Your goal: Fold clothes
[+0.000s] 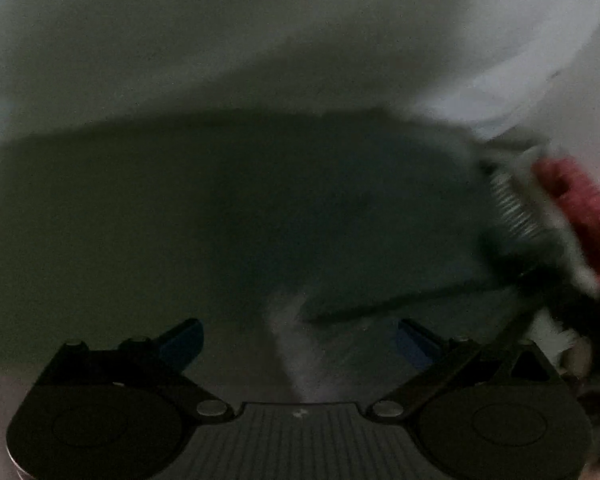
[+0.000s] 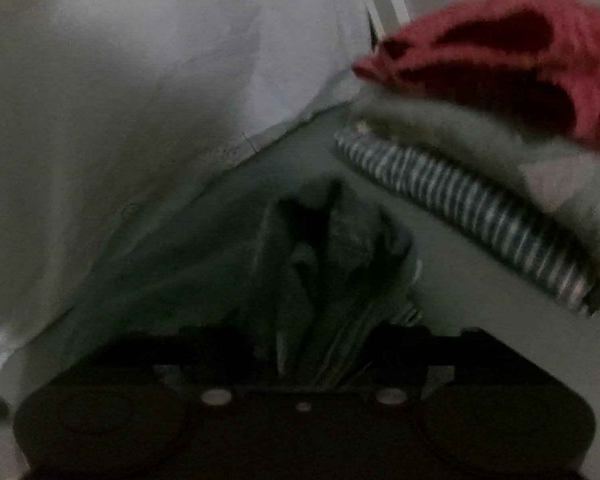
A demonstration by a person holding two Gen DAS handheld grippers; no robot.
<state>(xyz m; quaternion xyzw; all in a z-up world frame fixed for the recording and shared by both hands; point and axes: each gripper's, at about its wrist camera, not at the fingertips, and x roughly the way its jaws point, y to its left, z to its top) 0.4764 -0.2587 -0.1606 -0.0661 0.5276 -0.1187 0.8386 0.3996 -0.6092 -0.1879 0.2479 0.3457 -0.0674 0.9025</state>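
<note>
Below my left tongs [image 1: 300, 340] lies a dark green garment [image 1: 240, 200], spread flat and blurred on the pale surface [image 1: 140, 40]; the blue-tipped fingers [image 1: 184, 342] stand wide apart with nothing between them. To their right I see a stack of folded clothes [image 1: 540, 208], striped low down and red on top. From my right tongs [image 2: 320, 340] a bunched fold of the same dark cloth [image 2: 320, 248] runs down between the fingers, but they are dark and I cannot tell whether they press on it. Up and to the right sits the stack: a red piece [image 2: 500, 52], a pale piece [image 2: 460, 140] and a striped piece [image 2: 460, 220]. White sheeting [image 2: 140, 80] fills the left.
</note>
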